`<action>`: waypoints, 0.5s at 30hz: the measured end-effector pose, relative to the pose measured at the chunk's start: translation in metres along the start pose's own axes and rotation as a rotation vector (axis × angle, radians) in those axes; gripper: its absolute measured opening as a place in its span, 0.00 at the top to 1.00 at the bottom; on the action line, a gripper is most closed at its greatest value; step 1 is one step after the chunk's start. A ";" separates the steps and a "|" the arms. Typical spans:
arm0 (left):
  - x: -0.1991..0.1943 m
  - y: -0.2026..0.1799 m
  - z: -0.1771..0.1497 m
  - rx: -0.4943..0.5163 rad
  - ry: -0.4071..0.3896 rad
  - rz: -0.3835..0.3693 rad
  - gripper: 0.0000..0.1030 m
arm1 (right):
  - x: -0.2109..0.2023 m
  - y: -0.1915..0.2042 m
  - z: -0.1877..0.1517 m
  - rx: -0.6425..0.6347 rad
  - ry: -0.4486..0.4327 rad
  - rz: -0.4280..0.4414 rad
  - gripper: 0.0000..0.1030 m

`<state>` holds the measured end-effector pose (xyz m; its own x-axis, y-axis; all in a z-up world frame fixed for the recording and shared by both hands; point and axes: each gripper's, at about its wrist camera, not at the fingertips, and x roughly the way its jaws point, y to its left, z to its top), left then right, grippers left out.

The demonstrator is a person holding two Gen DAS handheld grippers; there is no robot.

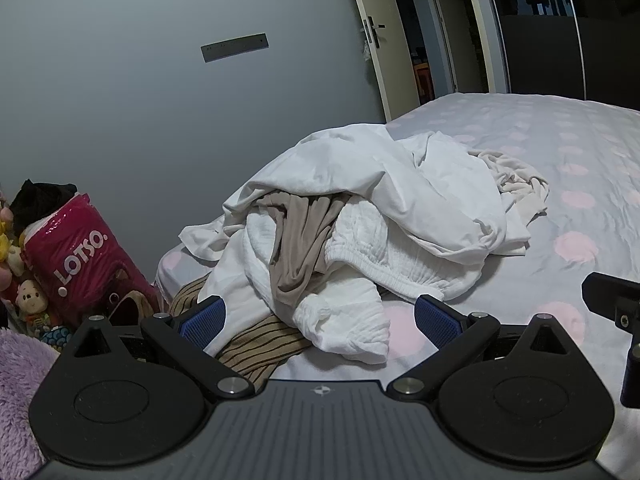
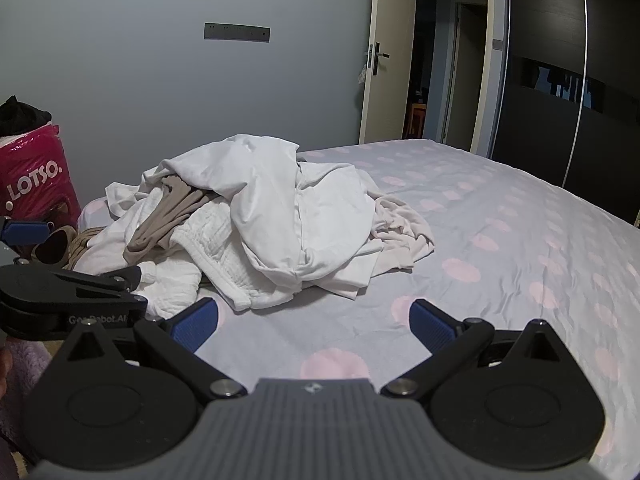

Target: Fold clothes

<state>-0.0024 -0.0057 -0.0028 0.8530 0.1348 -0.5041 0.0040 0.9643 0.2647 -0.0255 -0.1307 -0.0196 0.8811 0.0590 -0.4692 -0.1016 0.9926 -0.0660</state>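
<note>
A heap of unfolded clothes [image 1: 360, 208] [image 2: 264, 220] lies on the bed: white garments, a taupe piece [image 1: 304, 236] [image 2: 168, 216], a cream top [image 1: 516, 184] [image 2: 400, 224], and a brown striped garment [image 1: 256, 344] under the heap's near left edge. My left gripper [image 1: 320, 320] is open just in front of the heap, holding nothing; white crinkled fabric [image 1: 344, 320] lies between its blue pads without touching them. My right gripper [image 2: 314, 322] is open over bare sheet, to the right of the heap's near edge. The left gripper's body [image 2: 68, 300] shows at the right wrist view's left edge.
The bed sheet [image 2: 500, 248] is grey with pink dots and stretches bare to the right. A pink LOTSO bag [image 1: 80, 256] and soft toys [image 1: 28, 300] stand at the left by the wall. A purple fluffy blanket [image 1: 20, 384] lies near left. An open door [image 2: 384, 60] and dark wardrobe [image 2: 568, 80] stand behind.
</note>
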 end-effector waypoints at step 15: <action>0.003 -0.002 -0.001 0.003 0.015 0.003 0.00 | 0.003 0.000 -0.001 -0.001 0.011 -0.007 0.01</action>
<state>-0.0003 -0.0070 -0.0056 0.8449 0.1413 -0.5159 0.0029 0.9633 0.2686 -0.0232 -0.1307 -0.0221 0.8768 0.0508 -0.4781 -0.0961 0.9929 -0.0706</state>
